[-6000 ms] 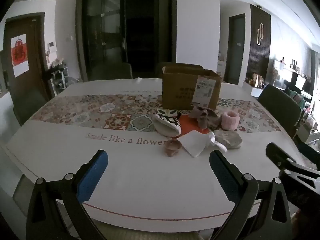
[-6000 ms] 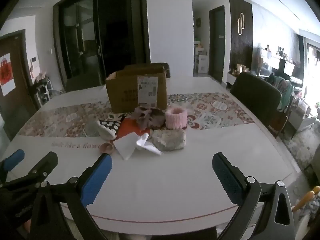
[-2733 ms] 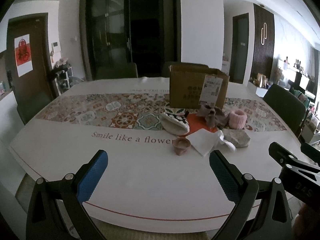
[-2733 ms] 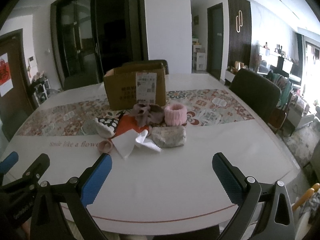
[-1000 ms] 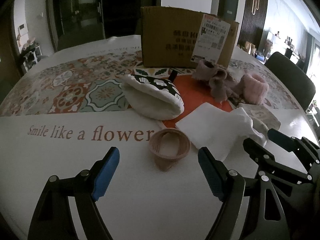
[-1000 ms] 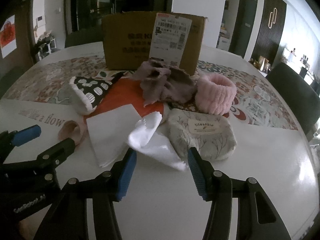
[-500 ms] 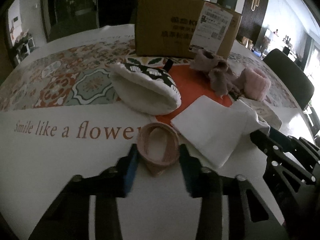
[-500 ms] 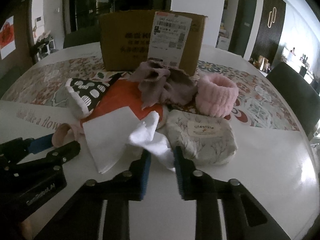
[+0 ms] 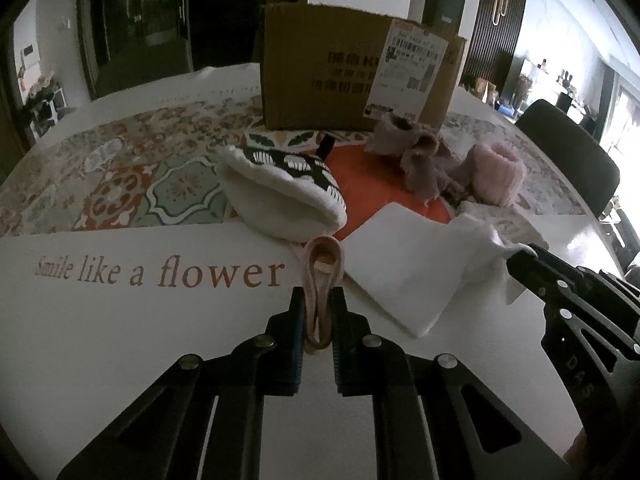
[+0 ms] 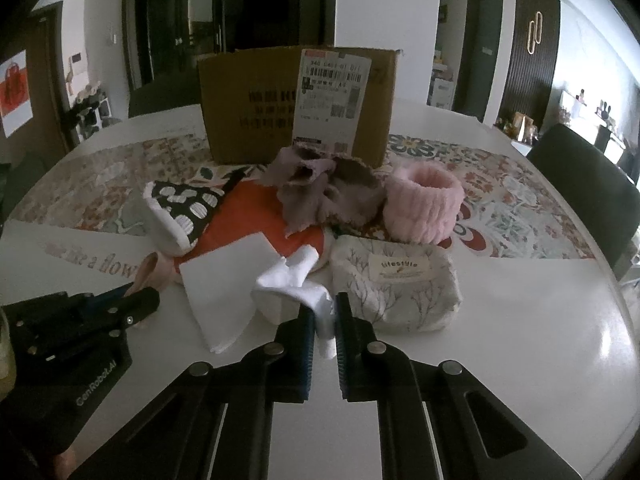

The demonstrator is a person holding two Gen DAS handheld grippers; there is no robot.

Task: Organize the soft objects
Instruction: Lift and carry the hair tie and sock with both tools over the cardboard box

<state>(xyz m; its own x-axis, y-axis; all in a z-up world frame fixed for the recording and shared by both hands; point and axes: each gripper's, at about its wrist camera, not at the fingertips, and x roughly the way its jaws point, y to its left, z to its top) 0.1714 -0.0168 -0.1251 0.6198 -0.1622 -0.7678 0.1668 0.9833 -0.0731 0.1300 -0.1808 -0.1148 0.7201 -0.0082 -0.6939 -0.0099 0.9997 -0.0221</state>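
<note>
A thin pink elastic band (image 9: pixel 322 264) lies on the white table, squeezed into a narrow loop. My left gripper (image 9: pixel 318 300) has its jaws closing, and the pads press on the band's near end. A white sock (image 10: pixel 296 280) lies crumpled beside a folded white cloth (image 10: pixel 228 280). The jaws of my right gripper (image 10: pixel 322 312) are closing too, pinching the sock's near tip. Behind these sit a black-and-white patterned mitt (image 9: pixel 280 188), an orange cloth (image 9: pixel 368 176), a mauve rag (image 10: pixel 320 192), a fluffy pink wristband (image 10: pixel 424 204) and a printed pouch (image 10: pixel 396 280).
A cardboard box (image 10: pixel 248 112) with a shipping label stands behind the pile on the patterned runner (image 9: pixel 120 176). A dark chair (image 10: pixel 588 176) is at the table's right edge. The other gripper shows at each view's side.
Both grippers came in low over the pile and went from wide open to shut. The left one squeezed the pink band flat; the right one pinched the sock's tip.
</note>
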